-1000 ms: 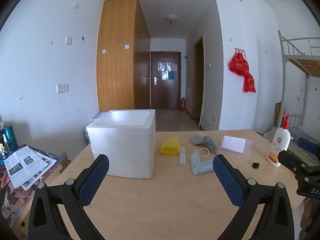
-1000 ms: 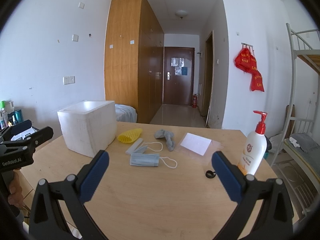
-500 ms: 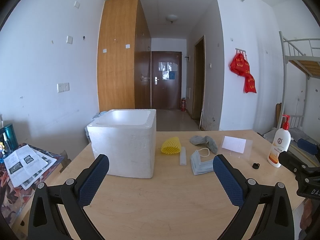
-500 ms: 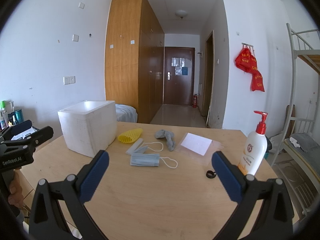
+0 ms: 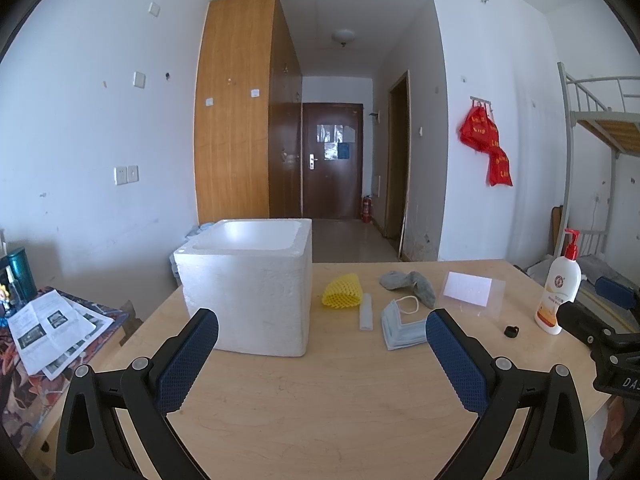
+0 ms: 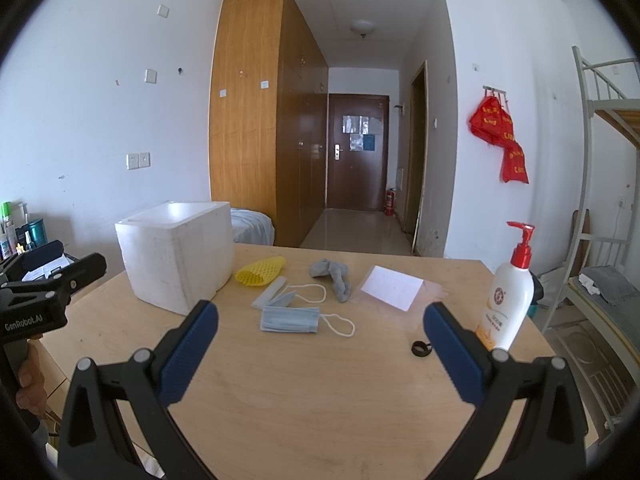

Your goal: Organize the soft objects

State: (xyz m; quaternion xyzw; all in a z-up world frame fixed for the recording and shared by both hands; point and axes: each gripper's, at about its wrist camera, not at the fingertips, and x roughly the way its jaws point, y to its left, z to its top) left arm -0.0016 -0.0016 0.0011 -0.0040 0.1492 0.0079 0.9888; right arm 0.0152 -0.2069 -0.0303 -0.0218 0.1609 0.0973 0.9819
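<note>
A white foam box (image 5: 256, 292) (image 6: 180, 256) stands open-topped on the wooden table (image 5: 320, 400) at the left. To its right lie a yellow foam net (image 5: 343, 291) (image 6: 261, 272), a small white foam strip (image 5: 365, 312) (image 6: 269, 292), a grey cloth (image 5: 408, 283) (image 6: 334, 276) and blue face masks (image 5: 402, 326) (image 6: 290, 319). My left gripper (image 5: 320, 332) is open over the near table, holding nothing. My right gripper (image 6: 320, 324) is open too, a little short of the masks.
A pump bottle (image 5: 558, 294) (image 6: 508, 304) stands at the table's right edge, with a small black ring (image 6: 420, 348) and a white card in clear film (image 6: 394, 293) nearby. Papers (image 5: 52, 328) lie on a low table at the left. A bunk bed (image 6: 608, 200) stands right.
</note>
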